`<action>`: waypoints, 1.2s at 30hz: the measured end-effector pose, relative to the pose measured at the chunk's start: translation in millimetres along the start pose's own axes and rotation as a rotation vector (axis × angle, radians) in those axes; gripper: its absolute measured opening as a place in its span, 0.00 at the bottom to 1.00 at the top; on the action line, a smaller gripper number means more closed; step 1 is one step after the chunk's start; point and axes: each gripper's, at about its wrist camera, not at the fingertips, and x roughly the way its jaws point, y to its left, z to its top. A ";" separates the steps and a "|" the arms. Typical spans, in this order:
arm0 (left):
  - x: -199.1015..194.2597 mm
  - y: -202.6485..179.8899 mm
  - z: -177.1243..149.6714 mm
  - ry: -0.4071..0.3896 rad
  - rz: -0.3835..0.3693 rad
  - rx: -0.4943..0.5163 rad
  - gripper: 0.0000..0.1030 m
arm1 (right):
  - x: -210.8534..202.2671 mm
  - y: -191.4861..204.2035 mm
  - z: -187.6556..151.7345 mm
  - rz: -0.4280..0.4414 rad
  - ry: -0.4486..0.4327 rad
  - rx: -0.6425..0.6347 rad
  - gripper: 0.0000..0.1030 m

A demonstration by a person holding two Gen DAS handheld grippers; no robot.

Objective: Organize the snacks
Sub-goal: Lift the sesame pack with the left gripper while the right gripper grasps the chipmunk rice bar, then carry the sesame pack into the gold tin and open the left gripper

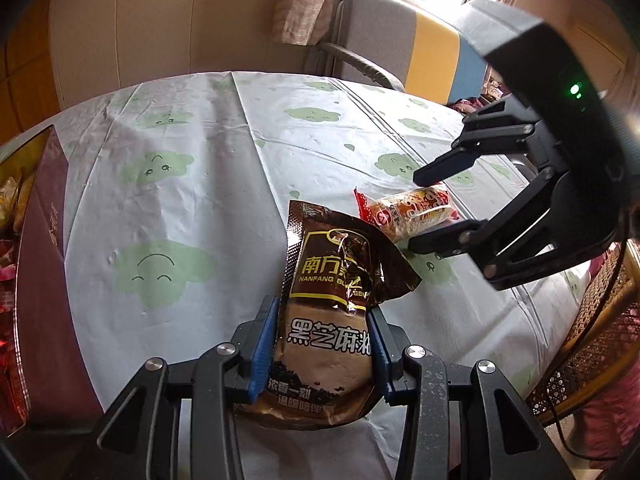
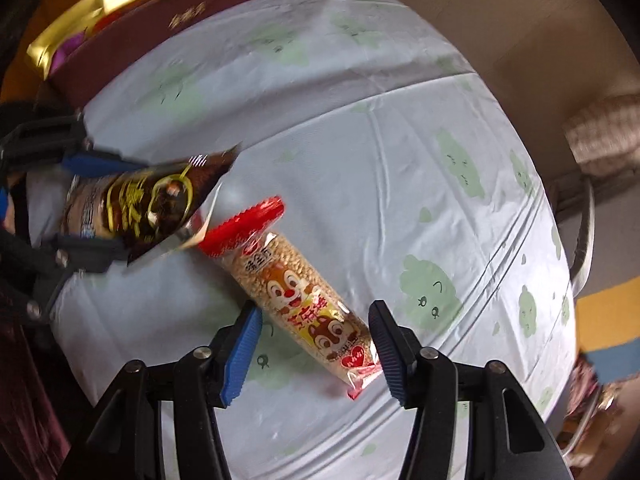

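Left gripper (image 1: 324, 344) pinches sesame pouch (image 1: 332, 308) above counter (image 1: 224, 184), ready for the box (image 1: 40, 248); right gripper (image 2: 316, 350) spread, straddling rice bar (image 2: 304, 300) lying there, not gripped

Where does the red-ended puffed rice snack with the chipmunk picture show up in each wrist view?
Left wrist view: the puffed rice snack lies right of centre on the tablecloth, between the right gripper's fingers.
Right wrist view: it runs diagonally through the lower middle, its near end between the open blue pads.
Shared landmark: the brown sesame packet clamped in the left gripper, beside the snack's red end.
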 end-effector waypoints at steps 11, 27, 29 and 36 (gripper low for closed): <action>0.9 -11.3 0.5 0.004 0.081 0.030 0.38 | 16.9 -49.4 -18.1 0.151 -0.140 0.340 0.30; -48.0 -2.5 11.6 -0.101 0.296 0.006 0.31 | 9.7 -23.0 -27.2 0.130 -0.175 0.297 0.30; -55.7 -1.3 12.8 -0.120 0.307 0.004 0.31 | 8.7 -23.1 -28.1 0.129 -0.179 0.295 0.30; -71.8 1.7 15.8 -0.156 0.323 -0.009 0.31 | 6.9 -19.0 -30.9 0.112 -0.192 0.275 0.30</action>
